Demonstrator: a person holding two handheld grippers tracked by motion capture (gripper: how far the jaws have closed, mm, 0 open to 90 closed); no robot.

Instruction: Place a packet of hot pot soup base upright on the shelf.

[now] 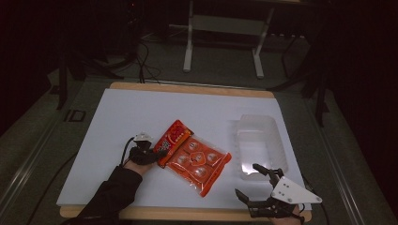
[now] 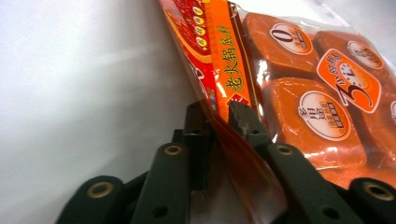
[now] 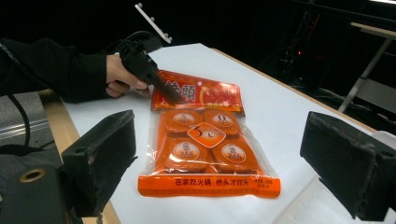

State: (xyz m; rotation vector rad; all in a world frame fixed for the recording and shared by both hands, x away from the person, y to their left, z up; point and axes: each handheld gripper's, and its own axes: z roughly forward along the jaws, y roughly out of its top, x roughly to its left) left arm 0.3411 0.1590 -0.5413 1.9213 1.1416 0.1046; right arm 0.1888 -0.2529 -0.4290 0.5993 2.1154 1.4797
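The orange snack bag (image 1: 193, 159) lies flat on the white table (image 1: 117, 140), roughly in the middle, with the clear plastic tray (image 1: 260, 145) well apart to its right. The left gripper (image 2: 224, 116) has its jaws pinched on the thin film edge at one side of the bag; in the left gripper view that edge runs between the two black fingertips (image 2: 240, 119), which look pressed together on it. The right gripper (image 3: 219, 158) stands wide open near the front edge of the table, pointing along the bag, nothing between its jaws.

The main risk, as I judge it, is the hold itself: only a narrow strip of slick film is caught, and the bag carries several heavy-looking blocks. If it is lifted or dragged from that one edge, the film may slip out of the pads, or stretch and tear at the seam. A one-sided pull could also swing the bag round, so that it misses the tray or knocks it toward the table's edge
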